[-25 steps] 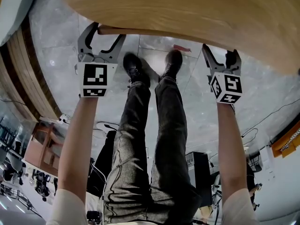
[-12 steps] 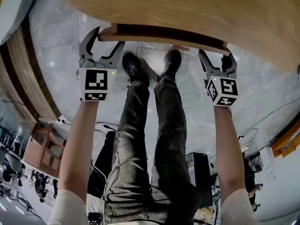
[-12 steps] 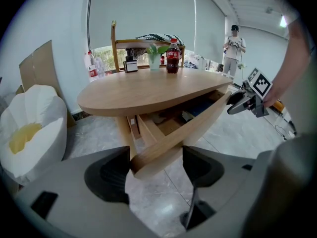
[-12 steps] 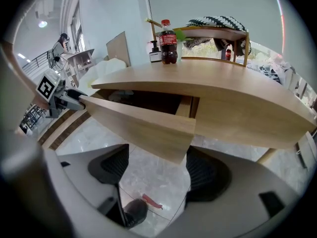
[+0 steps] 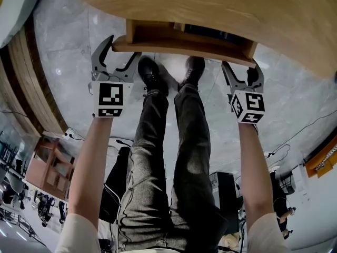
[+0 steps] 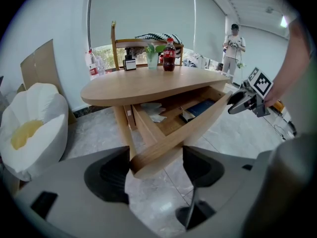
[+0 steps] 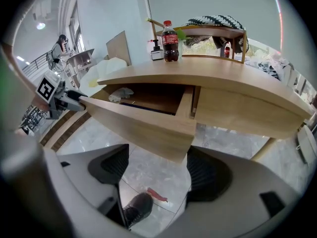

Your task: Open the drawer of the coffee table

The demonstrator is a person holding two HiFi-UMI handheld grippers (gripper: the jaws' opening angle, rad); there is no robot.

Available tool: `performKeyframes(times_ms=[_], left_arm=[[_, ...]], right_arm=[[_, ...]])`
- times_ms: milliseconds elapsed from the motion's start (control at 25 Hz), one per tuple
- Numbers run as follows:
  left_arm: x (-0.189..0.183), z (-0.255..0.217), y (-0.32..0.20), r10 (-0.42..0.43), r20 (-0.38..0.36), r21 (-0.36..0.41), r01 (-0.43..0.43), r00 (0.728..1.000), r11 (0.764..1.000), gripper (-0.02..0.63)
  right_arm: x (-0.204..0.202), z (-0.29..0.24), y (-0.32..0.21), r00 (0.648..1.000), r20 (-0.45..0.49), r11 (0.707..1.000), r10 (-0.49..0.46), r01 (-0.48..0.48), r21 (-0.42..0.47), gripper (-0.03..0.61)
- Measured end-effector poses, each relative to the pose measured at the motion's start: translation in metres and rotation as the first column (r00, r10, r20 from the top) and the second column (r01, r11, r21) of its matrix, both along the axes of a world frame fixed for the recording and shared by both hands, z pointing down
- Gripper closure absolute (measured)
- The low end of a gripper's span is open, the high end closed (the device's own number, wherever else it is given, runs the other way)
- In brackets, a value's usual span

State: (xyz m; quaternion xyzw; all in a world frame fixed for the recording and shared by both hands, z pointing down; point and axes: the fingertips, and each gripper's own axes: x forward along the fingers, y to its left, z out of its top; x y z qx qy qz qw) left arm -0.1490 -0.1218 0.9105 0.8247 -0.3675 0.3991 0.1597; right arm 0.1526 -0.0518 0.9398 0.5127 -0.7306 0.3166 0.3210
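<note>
Up top, under the counter, the drawer has slid out more; left tongs and right tongs, both spread, sit around its front; it looks mostly open.

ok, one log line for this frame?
drawer: partly open | left gripper: open, straddles drawer front's left end | right gripper: open, straddles its right end

In the head view the tabletop runs off the top edge and covers the rear of the drawer. Inside the drawer, a dark flat item and a pale crumpled thing are too small to identify. The bottle label is unreadable, and a distant person is tiny.
</note>
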Motion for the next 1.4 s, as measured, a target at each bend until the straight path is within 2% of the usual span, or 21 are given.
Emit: performKeyframes(times_ms=[920, 1400], left_arm=[[-0.011, 0.003, 0.06, 0.001, 0.019, -0.051, 0.0, 1.0, 0.999, 0.281], [-0.013, 0.024, 0.068, 0.003, 0.04, -0.086, 0.0, 0.999, 0.996, 0.278]], right_arm=[[-0.012, 0.001, 0.064, 0.999, 0.01, 0.997, -0.041, 0.042, -0.06, 0.207], [-0.013, 0.021, 0.068, 1.0, 0.002, 0.997, -0.018, 0.018, -0.081, 0.207]])
